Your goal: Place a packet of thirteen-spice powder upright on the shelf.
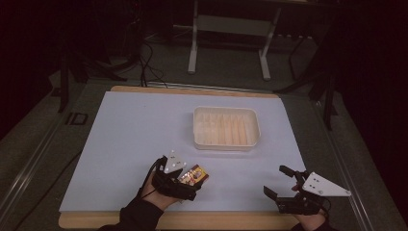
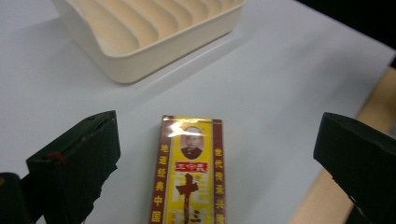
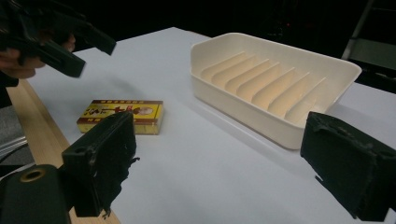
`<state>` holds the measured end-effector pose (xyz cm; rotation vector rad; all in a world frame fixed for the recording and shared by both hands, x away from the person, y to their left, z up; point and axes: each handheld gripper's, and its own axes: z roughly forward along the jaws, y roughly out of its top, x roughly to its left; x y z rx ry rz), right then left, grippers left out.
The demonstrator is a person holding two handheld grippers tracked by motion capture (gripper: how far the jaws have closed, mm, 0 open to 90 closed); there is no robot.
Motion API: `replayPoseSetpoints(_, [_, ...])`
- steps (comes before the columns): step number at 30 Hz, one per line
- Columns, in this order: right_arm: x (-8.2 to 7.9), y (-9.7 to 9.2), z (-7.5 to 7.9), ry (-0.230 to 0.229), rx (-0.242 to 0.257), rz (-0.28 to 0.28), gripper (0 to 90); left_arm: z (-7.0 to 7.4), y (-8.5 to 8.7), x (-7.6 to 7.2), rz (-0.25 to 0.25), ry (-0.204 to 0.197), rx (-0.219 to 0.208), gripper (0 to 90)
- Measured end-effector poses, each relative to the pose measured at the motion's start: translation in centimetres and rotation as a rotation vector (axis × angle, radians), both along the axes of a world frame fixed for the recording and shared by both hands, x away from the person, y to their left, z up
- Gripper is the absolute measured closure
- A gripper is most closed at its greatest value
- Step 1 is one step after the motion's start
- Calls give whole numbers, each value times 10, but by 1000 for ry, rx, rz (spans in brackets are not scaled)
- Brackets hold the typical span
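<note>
A yellow and red box (image 1: 196, 174) with Chinese print lies flat on the pale mat near the front edge. My left gripper (image 1: 187, 182) hovers open over it, one jaw to each side. In the left gripper view the box (image 2: 191, 172) lies between the two spread jaws, which do not touch it. The right gripper view has the box (image 3: 122, 115) under the left gripper (image 3: 91, 58). My right gripper (image 1: 278, 181) stands open at the front right with nothing between its fingers (image 3: 100, 158).
A cream ribbed tray (image 1: 226, 144) stands empty at the middle right of the mat, its wall (image 3: 243, 109) just beyond the right gripper. The wooden table edge (image 1: 192, 220) runs along the front. Dark floor, cables and a table frame (image 1: 192, 48) lie behind.
</note>
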<state>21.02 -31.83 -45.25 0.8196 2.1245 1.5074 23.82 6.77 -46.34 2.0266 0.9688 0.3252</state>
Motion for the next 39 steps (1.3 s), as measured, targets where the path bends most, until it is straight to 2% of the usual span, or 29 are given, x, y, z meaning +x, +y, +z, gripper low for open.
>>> replayPoseSetpoints(1, [0, 0, 0, 0, 0, 0, 103, 0, 0, 0, 0, 0, 0, 13])
replayPoseSetpoints(2, [0, 0, 0, 0, 0, 0, 103, -5, -4, 3, -11, 21, 29, 13])
replayPoseSetpoints(3, [0, 0, 0, 0, 1, 3, 103, -6, -5, 4, -20, 33, 30, 13])
replayPoseSetpoints(6, [0, 0, 0, 0, 0, 4, 103, -11, -9, 8, -13, 73, 53, 13])
replayPoseSetpoints(7, [0, 0, 0, 0, 0, 4, 103, -11, -9, 8, -13, 73, 53, 12])
replayPoseSetpoints(10, [0, 0, 0, 0, 0, 4, 103, -20, -13, 13, 11, 102, 95, 12])
replayPoseSetpoints(14, [0, 1, -1, 0, 0, 7, 103, -27, -14, 16, -8, 140, 113, 13])
replayPoseSetpoints(16, [0, 1, -1, 3, -2, 8, 103, -30, -14, 18, 0, 144, 123, 13])
replayPoseSetpoints(18, [1, 1, -1, 5, -3, 12, 103, -34, -15, 20, -3, 143, 154, 13])
replayPoseSetpoints(20, [1, 1, -2, 6, -6, 14, 103, -38, -15, 21, -10, 158, 154, 13])
replayPoseSetpoints(23, [1, 1, -2, 7, -4, 13, 103, -44, -17, 23, -22, 147, 200, 46])
replayPoseSetpoints(27, [2, 0, -2, 15, 1, 14, 103, -50, -18, 27, -37, 195, 216, 54])
replayPoseSetpoints(32, [2, 1, -2, 15, 2, 12, 103, -54, -19, 29, -45, 232, 227, 54])
replayPoseSetpoints(39, [2, 1, -3, 18, -1, 15, 103, -57, -22, 30, -38, 236, 270, 134])
